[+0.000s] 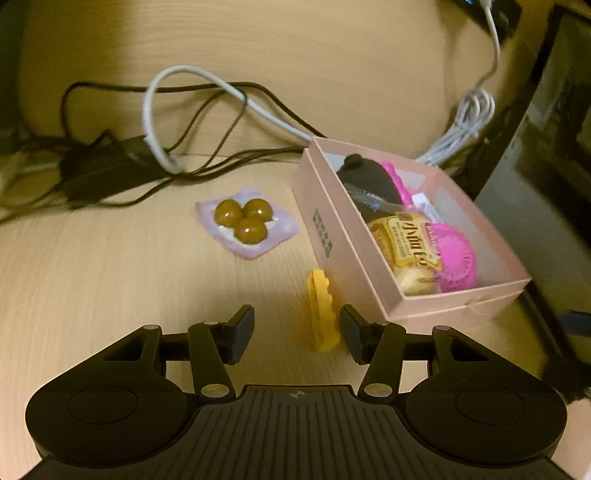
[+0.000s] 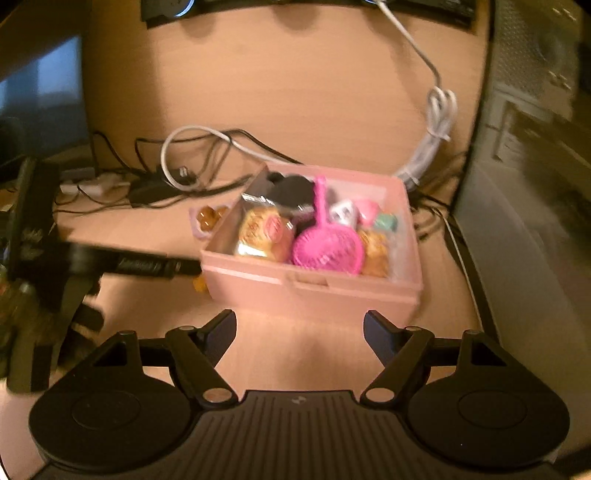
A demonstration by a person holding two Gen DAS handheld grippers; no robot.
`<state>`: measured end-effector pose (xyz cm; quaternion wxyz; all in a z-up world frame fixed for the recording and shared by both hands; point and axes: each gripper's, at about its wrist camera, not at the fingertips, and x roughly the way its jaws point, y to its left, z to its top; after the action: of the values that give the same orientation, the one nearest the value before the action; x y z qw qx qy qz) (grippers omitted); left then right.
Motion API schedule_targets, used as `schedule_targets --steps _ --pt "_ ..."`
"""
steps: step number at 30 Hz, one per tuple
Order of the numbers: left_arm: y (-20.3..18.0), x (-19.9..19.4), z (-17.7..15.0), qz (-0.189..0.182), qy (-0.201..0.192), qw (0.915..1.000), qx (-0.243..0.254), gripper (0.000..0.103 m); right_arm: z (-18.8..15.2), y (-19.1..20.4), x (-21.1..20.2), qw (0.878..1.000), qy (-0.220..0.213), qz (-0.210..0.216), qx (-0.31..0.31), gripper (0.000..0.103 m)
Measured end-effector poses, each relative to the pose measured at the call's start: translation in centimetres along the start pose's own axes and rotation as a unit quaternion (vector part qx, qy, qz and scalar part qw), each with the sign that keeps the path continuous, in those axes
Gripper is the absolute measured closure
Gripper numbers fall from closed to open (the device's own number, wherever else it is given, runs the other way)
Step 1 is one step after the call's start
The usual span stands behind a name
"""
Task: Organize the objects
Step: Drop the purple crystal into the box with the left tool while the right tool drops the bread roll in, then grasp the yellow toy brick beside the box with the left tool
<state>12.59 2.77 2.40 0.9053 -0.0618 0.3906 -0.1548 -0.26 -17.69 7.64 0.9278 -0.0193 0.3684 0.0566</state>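
Both grippers are held open and empty: the left gripper beside a yellow clip, the right gripper near a pink box, seemingly full.

My left wrist view looks down from the pink box's left; right faces its front; both share it.

matt wood-grain table, glossy candy packet

Light wood-grain desk under warm, yellowish indoor light. Tangle of black cables and a looped white cable at the back. Dark device edge along the far rim. Grey cabinet on the right.
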Motion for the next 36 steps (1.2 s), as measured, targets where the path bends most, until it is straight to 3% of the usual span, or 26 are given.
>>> schedule_targets --steps 13,17,20,25,29,36 --pt "-0.5 2.6 0.9 0.004 0.01 0.9989 0.045 0.051 -2.9 -0.5 -1.3 0.999 0.022 -0.039 0.003 0.025" --pt "-0.7 2.7 0.8 -0.01 0.01 0.9988 0.046 0.069 -3.5 -0.1 -1.2 0.999 0.03 -0.04 0.0 0.025" --pt "-1.5 2.7 0.7 0.017 0.015 0.997 0.074 0.086 -3.7 0.5 -1.4 0.999 0.027 -0.042 -0.009 0.025" --pt "-1.3 1.4 0.1 0.023 0.035 0.9969 0.067 0.088 -3.3 1.1 -2.0 0.999 0.013 -0.039 -0.02 0.025" --pt "0.2 -1.9 -1.7 0.033 0.033 0.9983 0.035 0.088 -1.1 1.9 -1.3 1.0 0.0 -0.019 -0.022 0.025" --pt "4.2 -8.8 -5.4 0.057 0.024 0.9974 -0.037 0.088 7.6 7.7 3.5 0.996 -0.021 0.037 -0.075 0.022"
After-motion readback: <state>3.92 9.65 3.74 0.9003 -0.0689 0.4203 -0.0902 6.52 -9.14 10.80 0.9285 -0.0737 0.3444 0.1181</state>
